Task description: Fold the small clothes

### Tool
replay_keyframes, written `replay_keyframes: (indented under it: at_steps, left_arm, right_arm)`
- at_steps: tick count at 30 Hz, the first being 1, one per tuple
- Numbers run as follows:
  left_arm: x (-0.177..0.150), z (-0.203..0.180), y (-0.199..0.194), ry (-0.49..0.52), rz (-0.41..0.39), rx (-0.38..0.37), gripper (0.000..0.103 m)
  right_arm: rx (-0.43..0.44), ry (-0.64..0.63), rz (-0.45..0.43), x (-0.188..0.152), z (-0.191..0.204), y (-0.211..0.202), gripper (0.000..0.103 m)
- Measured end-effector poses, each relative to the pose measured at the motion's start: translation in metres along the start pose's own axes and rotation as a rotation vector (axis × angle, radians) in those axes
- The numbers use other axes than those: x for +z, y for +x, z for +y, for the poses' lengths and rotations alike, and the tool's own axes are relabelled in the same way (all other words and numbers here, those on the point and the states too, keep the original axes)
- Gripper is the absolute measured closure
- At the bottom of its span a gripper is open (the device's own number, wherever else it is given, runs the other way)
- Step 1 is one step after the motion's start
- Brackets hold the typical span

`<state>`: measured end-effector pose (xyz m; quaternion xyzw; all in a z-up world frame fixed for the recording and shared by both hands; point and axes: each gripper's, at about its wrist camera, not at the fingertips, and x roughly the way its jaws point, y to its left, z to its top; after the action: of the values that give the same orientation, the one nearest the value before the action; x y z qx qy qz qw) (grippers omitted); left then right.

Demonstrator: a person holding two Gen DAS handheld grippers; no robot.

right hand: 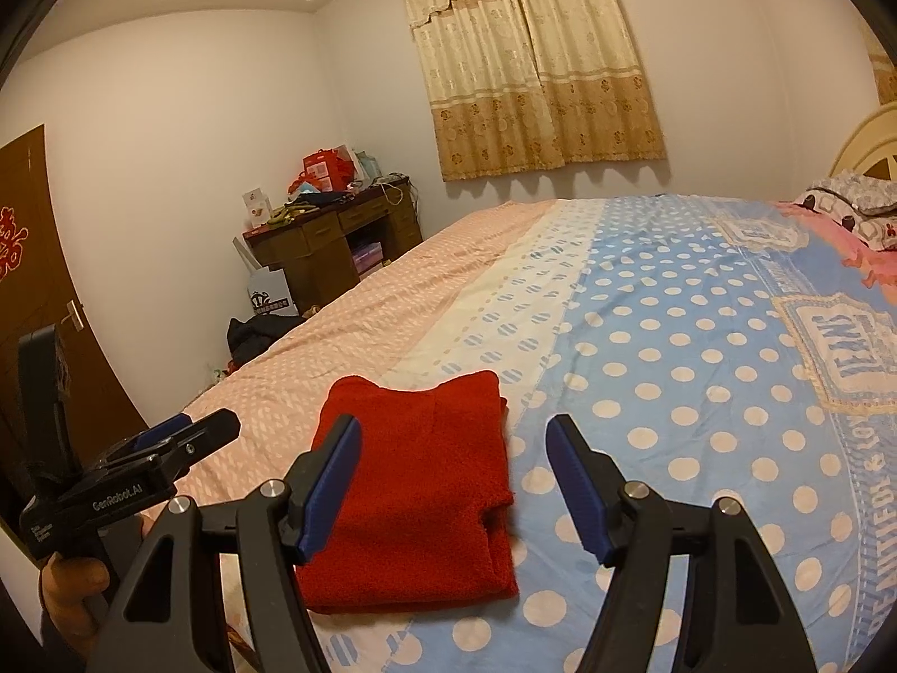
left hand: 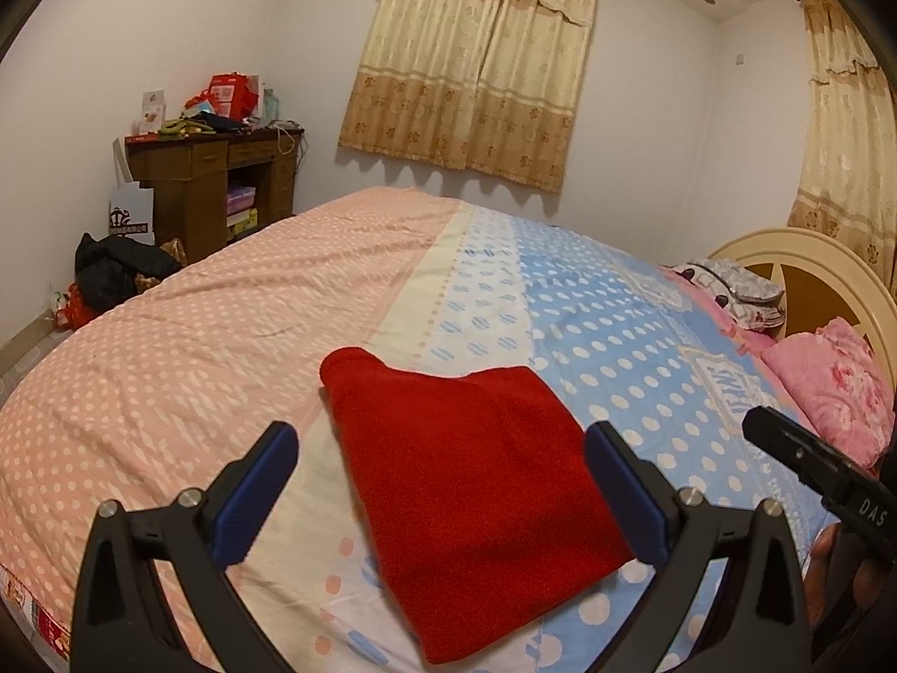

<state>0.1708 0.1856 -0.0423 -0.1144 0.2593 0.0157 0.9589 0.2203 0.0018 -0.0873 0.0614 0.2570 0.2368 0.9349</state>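
Bed (left hand: 235, 336) fills most of both views, w/ a polka-dot cover: pink side at left of frame, cream strip mid, blue w/ white dots at right. Curtain (left hand: 471, 67), beige/tan, hangs top centre on the far wall. Dark wood desk (left hand: 207, 179) sits upper left in the left wrist view, cluttered on top w/ red boxes; a white paper bag (left hand: 132, 213) leans just beside it, and a black clothes heap (left hand: 120, 269) lies on the floor near the bed edge. Cream headboard (left hand: 813, 269) and pink pillow (left hand: 835, 387) at right edge. Red garment (left hand: 471, 493), folded into a rough rectangle, lies flat on the cover at lower centre, across the cream strip and blue part. Left gripper (left hand: 443, 448) hovers over it at bottom of frame, blue pads spread wide, nothing pinched. Right gripper (right hand: 454, 437) likewise apart, empty, over the garment's right edge & blue cover in the right wrist view.
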Motion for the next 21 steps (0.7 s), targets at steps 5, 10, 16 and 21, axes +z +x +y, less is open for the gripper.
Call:
replay_keyframes:
  at_steps: [5, 10, 16, 21]
  left_arm:
    - [-0.0023, -0.0044, 0.0006, 0.009, 0.002, -0.002, 0.000]
    - [-0.0034, -0.0060, 0.0010, 0.012, 0.005, -0.001, 0.000]
    - [-0.0036, -0.0059, 0.0011, 0.012, 0.005, 0.000, 0.000]
    - [-0.0034, -0.0063, 0.0014, 0.011, 0.010, -0.001, 0.000]
  right_arm:
    - [0.006, 0.002, -0.004, -0.0001, -0.0028, -0.0043, 0.034]
    - [0.015, 0.001, -0.007, -0.0010, -0.0022, -0.0087, 0.034]
    - [0.019, -0.001, 0.001, -0.0039, 0.0005, -0.0066, 0.034]
    - [0.020, -0.002, -0.001, -0.0048, 0.0016, -0.0063, 0.034]
